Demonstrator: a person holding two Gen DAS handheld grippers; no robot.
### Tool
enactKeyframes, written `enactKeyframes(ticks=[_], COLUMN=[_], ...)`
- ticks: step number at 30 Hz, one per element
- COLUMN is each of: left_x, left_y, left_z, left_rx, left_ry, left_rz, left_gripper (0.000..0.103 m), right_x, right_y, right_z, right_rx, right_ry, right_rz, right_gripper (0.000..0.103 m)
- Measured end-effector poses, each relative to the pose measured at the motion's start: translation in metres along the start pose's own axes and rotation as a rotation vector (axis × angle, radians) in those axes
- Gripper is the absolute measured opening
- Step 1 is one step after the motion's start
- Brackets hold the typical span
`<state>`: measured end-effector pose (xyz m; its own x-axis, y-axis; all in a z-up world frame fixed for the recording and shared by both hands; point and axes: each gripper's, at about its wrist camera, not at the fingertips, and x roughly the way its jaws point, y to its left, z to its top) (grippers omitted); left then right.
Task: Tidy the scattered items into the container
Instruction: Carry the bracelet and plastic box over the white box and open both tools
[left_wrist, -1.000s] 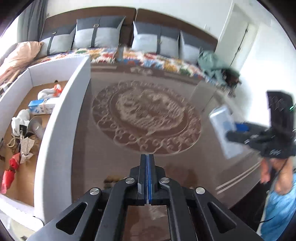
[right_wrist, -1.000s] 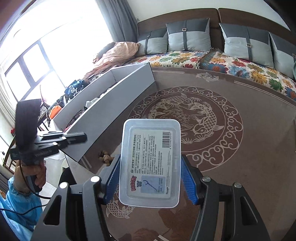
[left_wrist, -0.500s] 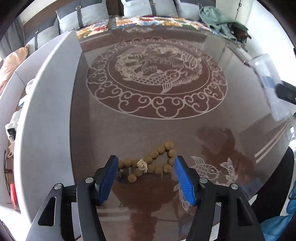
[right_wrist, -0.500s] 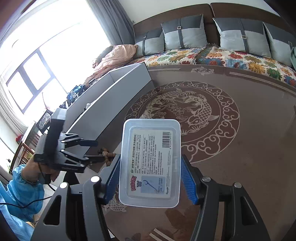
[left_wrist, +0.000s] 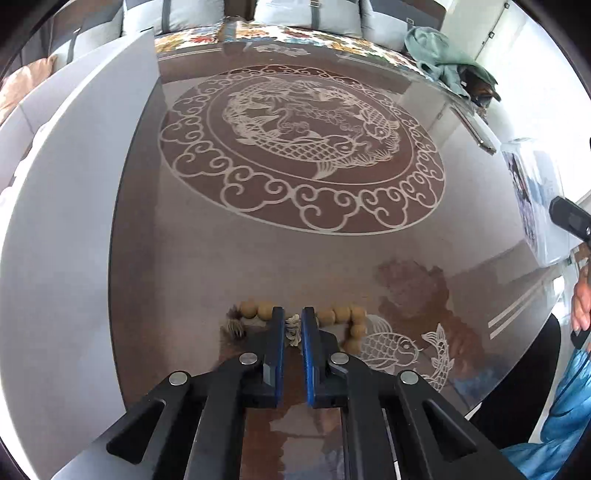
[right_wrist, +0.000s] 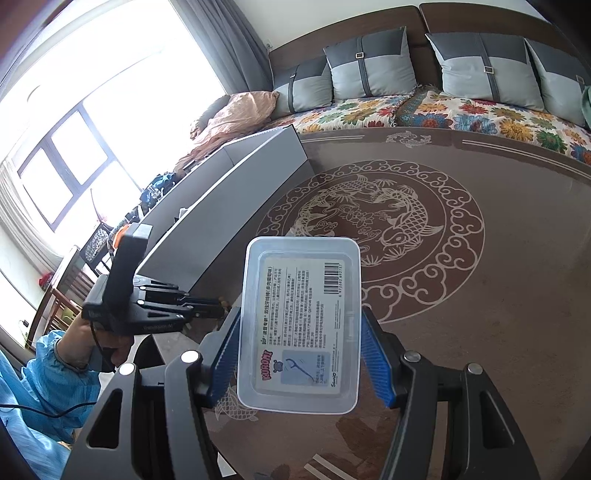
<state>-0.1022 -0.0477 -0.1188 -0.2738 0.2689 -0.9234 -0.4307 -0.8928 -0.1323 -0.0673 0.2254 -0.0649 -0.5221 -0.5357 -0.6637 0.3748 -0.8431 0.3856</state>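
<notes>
A string of tan wooden beads (left_wrist: 341, 314) with a white cord knot (left_wrist: 293, 328) lies on the brown glass table (left_wrist: 258, 258), close to the grey container wall (left_wrist: 66, 221). My left gripper (left_wrist: 292, 314) points steeply down, its blue pads shut on the knot, with beads on both sides. My right gripper (right_wrist: 301, 314) is shut on a clear plastic floss-pick box (right_wrist: 299, 325), held above the table. From the right wrist view, the left gripper (right_wrist: 218, 312) reaches down beside the container (right_wrist: 229, 206). The beads are hidden there.
The table carries a round koi pattern (left_wrist: 303, 147). A sofa with grey cushions (right_wrist: 369, 70) and a floral cover (right_wrist: 443, 114) runs along its far edge. A green cloth (left_wrist: 439, 55) lies at the far right. A hand in a blue sleeve (right_wrist: 48, 380) holds the left gripper.
The left gripper sank toward the table and tipped down, opened over the beads, then closed on the white knot. The right gripper with the box has hardly moved.
</notes>
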Motion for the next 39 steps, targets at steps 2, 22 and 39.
enactKeyframes(ticks=[2, 22, 39], left_x=[-0.001, -0.05, -0.213], left_y=[-0.004, 0.005, 0.106], left_z=[-0.002, 0.007, 0.019], left_rx=[0.009, -0.075, -0.18], left_ry=[-0.002, -0.18, -0.446], left_rz=[0.003, -0.038, 0.187], left_gripper=[0.008, 0.007, 0.007], right_x=[-0.001, 0.011, 0.057], right_y=[-0.001, 0.002, 0.141], right_z=[-0.002, -0.002, 0.114], right_rx=[0.006, -0.004, -0.282], right_ry=[-0.002, 0.032, -0.018], right_rz=[0.0, -0.004, 0.151], right_gripper=[0.061, 0.061, 0.061])
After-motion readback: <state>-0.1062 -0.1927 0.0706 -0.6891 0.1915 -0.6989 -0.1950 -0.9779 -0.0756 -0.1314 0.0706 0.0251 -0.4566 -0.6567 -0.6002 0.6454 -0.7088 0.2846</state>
